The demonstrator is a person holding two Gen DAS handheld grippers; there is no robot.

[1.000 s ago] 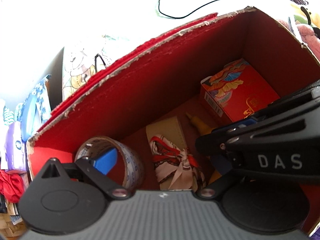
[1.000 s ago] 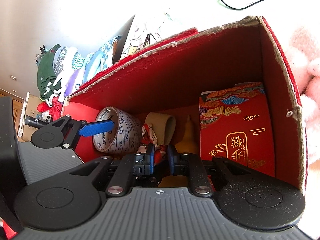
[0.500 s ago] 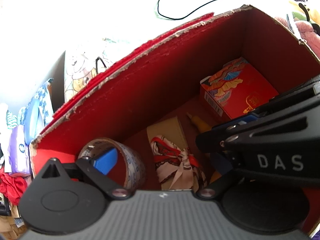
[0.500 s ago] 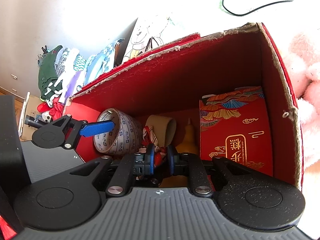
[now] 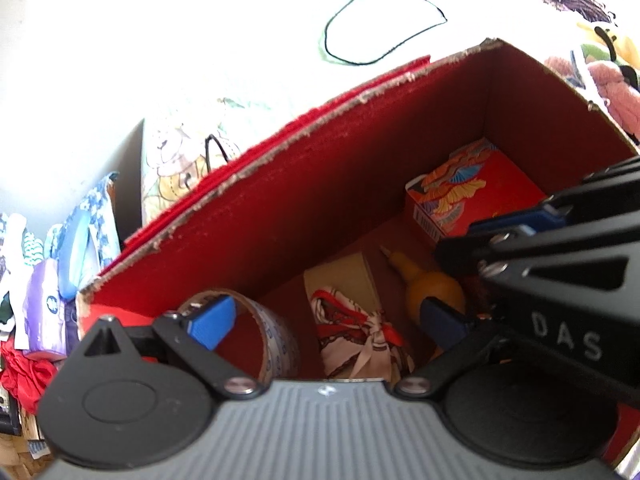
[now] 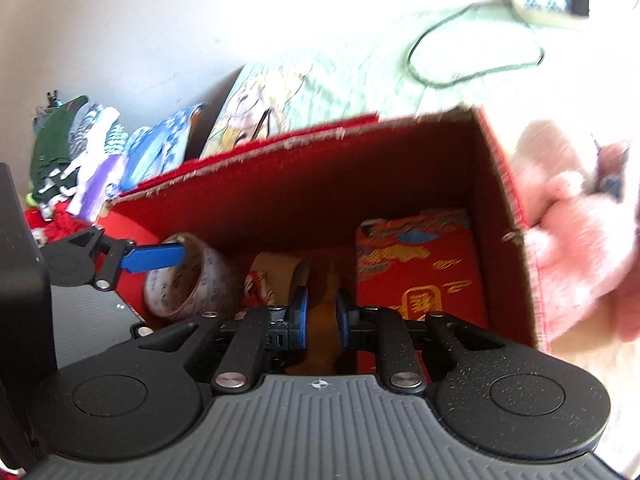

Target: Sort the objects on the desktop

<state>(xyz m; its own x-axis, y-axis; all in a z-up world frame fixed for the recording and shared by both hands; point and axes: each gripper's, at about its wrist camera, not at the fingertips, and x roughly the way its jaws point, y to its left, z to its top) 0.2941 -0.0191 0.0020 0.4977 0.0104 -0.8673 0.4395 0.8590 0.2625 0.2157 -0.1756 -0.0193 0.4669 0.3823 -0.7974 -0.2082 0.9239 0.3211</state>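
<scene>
An open red cardboard box [image 5: 304, 208] [image 6: 320, 184] holds a printed tape roll [image 5: 276, 340] [image 6: 188, 284], a beige box tied with a red-and-white scarf [image 5: 352, 320] [image 6: 276, 276], a yellow gourd-shaped bottle [image 5: 428, 288] [image 6: 326, 300] and a red patterned carton [image 5: 476, 196] [image 6: 420, 268]. My left gripper [image 5: 328, 320] hangs open over the box floor; its left fingertip [image 5: 212, 320] [image 6: 156, 258] reaches into the roll's ring. My right gripper [image 6: 321, 318] stands over the bottle with a narrow gap and nothing between its pads; its body [image 5: 560, 280] crosses the left wrist view.
A black cable loop [image 5: 380, 28] [image 6: 476, 52] lies on the pale tabletop behind the box. A pink plush toy [image 6: 580, 232] [image 5: 616, 92] presses against the box's right wall. An illustrated bag [image 6: 264, 112] and piled packets and clothes [image 6: 100, 152] stand to the left.
Both cameras have drawn back and up from the box, the right one more, with motion blur. More tabletop and the plush toy show. The finger gaps look unchanged.
</scene>
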